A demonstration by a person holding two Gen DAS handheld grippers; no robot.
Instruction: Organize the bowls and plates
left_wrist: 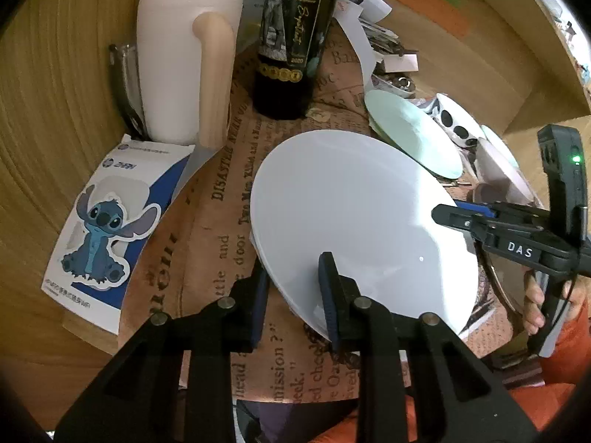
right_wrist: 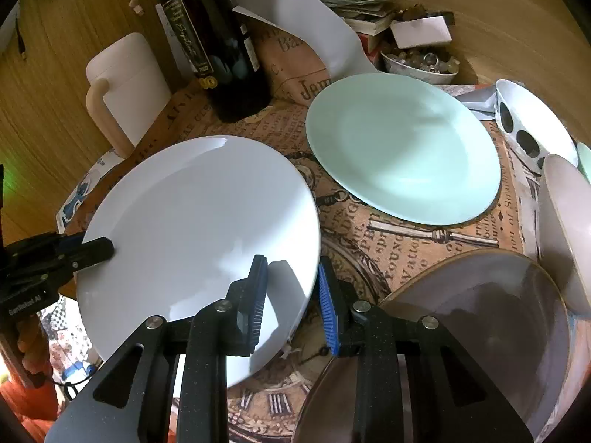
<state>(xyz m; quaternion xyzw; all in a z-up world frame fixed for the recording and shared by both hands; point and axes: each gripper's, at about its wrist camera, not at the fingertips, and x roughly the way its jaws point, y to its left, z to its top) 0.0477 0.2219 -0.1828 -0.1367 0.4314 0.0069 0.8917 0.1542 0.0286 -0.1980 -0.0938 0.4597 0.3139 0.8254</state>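
A large white plate [left_wrist: 362, 217] [right_wrist: 199, 229] is lifted off the newsprint tablecloth, tilted. My left gripper [left_wrist: 295, 295] has its jaws on either side of the plate's near rim, one finger above and one below. My right gripper [right_wrist: 291, 302] likewise straddles the opposite rim; it shows in the left wrist view [left_wrist: 458, 221]. A mint green plate [right_wrist: 402, 147] lies flat behind. A grey glossy plate [right_wrist: 480, 332] sits under my right gripper. A spotted white bowl [right_wrist: 528, 129] and a pinkish bowl [right_wrist: 565, 229] stand at right.
A dark wine bottle [left_wrist: 291, 37] and a white jug with a beige handle [left_wrist: 184, 59] stand at the back. A Stitch sticker card [left_wrist: 107, 229] lies at left. Papers, books and a bowl of small trinkets [right_wrist: 421, 62] crowd the far side.
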